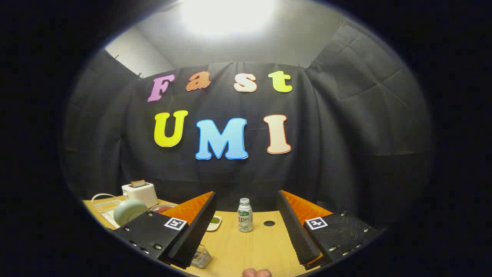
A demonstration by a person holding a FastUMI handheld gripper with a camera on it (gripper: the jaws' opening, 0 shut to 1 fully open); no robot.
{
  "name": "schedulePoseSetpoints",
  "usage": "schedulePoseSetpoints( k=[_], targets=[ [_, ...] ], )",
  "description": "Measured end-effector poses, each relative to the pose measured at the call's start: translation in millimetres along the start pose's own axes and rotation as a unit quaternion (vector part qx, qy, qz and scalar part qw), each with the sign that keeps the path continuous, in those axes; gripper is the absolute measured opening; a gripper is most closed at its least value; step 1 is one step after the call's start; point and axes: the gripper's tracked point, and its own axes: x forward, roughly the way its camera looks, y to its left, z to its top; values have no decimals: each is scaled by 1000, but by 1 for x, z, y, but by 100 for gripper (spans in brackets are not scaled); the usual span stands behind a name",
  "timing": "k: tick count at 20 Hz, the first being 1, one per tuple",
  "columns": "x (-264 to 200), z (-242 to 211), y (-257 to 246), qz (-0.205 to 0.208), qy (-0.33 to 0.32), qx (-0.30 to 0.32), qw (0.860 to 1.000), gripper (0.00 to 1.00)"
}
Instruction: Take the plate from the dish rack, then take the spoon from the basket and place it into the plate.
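While fingers point(246, 227) gape empty, small labelled bottle point(245, 215) stands beyond, print unreadable.

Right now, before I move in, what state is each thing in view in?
gripper: open, fingers wide apart, holding nothing
bottle: upright on the table, cap on, just ahead between the fingers
toaster: a slice sticking up from its slot
plate: standing on edge in the dish rack
small dish: flat on the table, something green in it
glass: upright, looks empty

Black cloth wall point(346, 134) — wooden table point(250, 246) — bright ceiling light point(226, 15).
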Motion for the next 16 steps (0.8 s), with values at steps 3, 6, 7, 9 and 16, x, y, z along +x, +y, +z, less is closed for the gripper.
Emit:
schedulePoseSetpoints(
  k=[3,6,7,9,16],
  targets=[
    [-3,42,17,-24,-7,-7,1000,96],
    [-7,64,41,-37,-5,0,999,97],
    [-8,69,48,-44,0,-1,999,97],
    [-13,77,62,-57,6,0,998,96],
    [-9,92,126,-18,11,-11,1000,96]
  ],
)
